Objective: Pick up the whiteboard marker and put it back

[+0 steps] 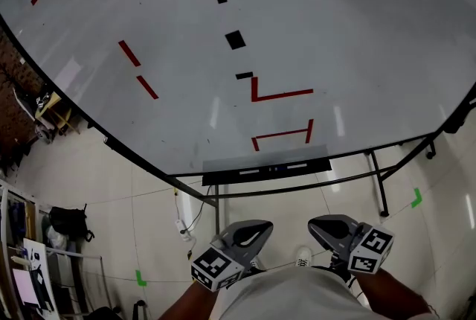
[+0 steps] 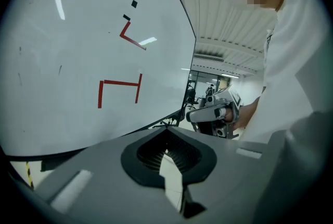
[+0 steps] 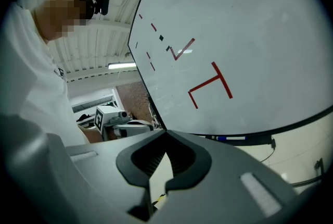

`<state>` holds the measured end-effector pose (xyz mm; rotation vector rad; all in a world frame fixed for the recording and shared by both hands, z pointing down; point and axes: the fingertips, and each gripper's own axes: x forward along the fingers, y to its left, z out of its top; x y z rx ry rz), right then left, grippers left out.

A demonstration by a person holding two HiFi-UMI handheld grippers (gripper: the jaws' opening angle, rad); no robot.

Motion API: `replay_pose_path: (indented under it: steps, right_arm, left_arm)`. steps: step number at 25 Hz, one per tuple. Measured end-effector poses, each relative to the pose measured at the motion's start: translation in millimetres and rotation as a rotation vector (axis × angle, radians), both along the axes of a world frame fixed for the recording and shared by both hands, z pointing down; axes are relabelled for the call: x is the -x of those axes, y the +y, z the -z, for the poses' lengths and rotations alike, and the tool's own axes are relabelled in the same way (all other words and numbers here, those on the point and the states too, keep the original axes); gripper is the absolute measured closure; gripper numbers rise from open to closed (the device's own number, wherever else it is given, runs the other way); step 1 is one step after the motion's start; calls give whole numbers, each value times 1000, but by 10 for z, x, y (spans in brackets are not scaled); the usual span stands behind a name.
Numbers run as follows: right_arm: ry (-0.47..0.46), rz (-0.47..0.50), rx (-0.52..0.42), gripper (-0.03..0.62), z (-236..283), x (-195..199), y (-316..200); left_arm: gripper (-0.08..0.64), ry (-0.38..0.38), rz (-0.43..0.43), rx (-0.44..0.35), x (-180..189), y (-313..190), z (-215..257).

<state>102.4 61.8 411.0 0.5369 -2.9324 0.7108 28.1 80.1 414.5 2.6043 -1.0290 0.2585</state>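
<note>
Both held low by the body, the left gripper (image 1: 256,231) and right gripper (image 1: 327,225) have fingers pressed together, empty. Whiteboard marker (image 3: 231,138) lies on the whiteboard's tray (image 1: 216,178); it looks light, stiff and slick, so pinch mid-barrel.

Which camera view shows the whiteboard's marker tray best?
The head view: the whole marker tray lies below the whiteboard, with pale markers on it. The right gripper view shows one stretch, edge-on, beyond the right tool. The left gripper view shows at most a dark strip, no markers.
</note>
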Motion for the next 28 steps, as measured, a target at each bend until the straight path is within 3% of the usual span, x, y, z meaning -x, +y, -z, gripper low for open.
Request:
replay_pose_path:
  steps: [2,6,12,28]
  right_arm:
    - [25,-8,-22,591,8,87,38]
    - [41,-39,-22,591,0,257,56]
    - [89,-53,-43,591,32,418,77]
    - [164,-28,-83,592,-49,583,172]
  left_arm:
    - [545,14,-17,-9,81,0,41]
    - [543,123,-35,28,241,-18,119]
    - [545,86,-72,-4,387,-2,92]
    - [544,96,-71,1,474,125,31]
